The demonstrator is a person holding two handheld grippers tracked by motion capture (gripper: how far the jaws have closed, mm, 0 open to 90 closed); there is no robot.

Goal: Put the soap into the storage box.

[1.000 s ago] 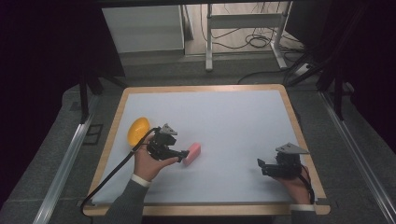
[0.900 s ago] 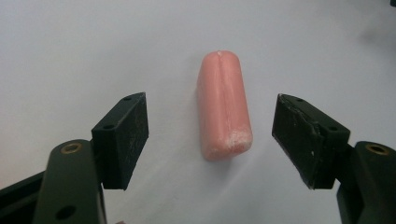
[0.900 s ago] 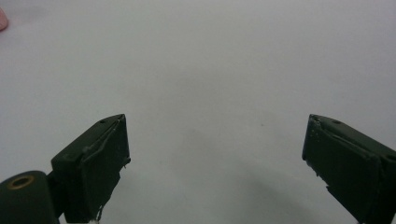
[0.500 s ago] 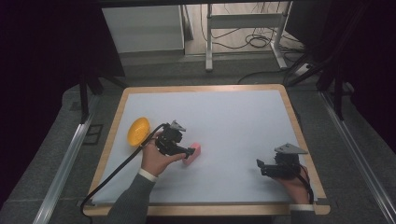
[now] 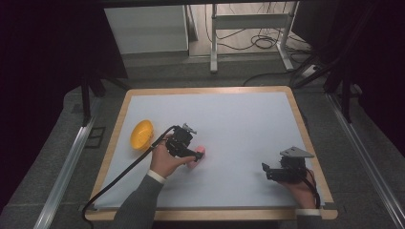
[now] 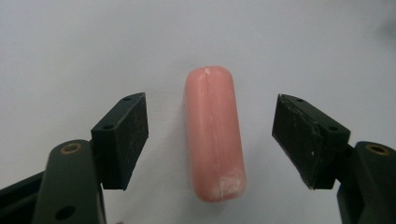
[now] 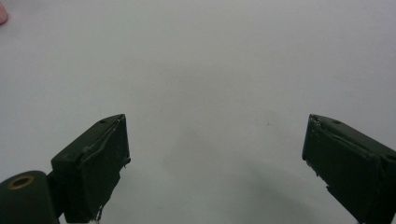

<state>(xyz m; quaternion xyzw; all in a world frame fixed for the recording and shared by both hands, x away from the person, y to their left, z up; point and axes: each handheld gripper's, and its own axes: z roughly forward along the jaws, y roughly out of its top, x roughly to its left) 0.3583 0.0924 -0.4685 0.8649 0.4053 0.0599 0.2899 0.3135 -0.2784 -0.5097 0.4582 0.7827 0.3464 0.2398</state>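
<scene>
High view shows a white tabletop (image 5: pixel 248 124) with a wooden rim. A yellow bowl (image 5: pixel 142 134) sits at about nine o'clock near the left edge, well apart from everything but the left gripper's black cable (image 5: pixel 124 171), which trails toward seven o'clock past it. The left gripper (image 5: pixel 195 156), held in the left hand (image 5: pixel 167 160), is just left of centre with a pink bar (image 5: pixel 197 157) at its tip. The right gripper (image 5: pixel 266 171), carrying its grey three-cornered plate (image 5: pixel 296 152), rests in the right hand (image 5: pixel 298 188) at about four o'clock, well apart from the bar with bare tabletop between them.

Left gripper view looks down on the pink bar (image 6: pixel 215 133), rounded at both ends and lying lengthwise between the jaws of the left gripper (image 6: pixel 210 140). The jaws stand wide apart, one on each side, neither touching it. A faint seam runs along the bar's top and its near end is scuffed white; no writing can be read on it.

Right gripper view has the right gripper (image 7: pixel 215 163) with jaws spread wide over bare white surface, and a sliver of the pink bar (image 7: pixel 2 16) at the eleven o'clock corner.
</scene>
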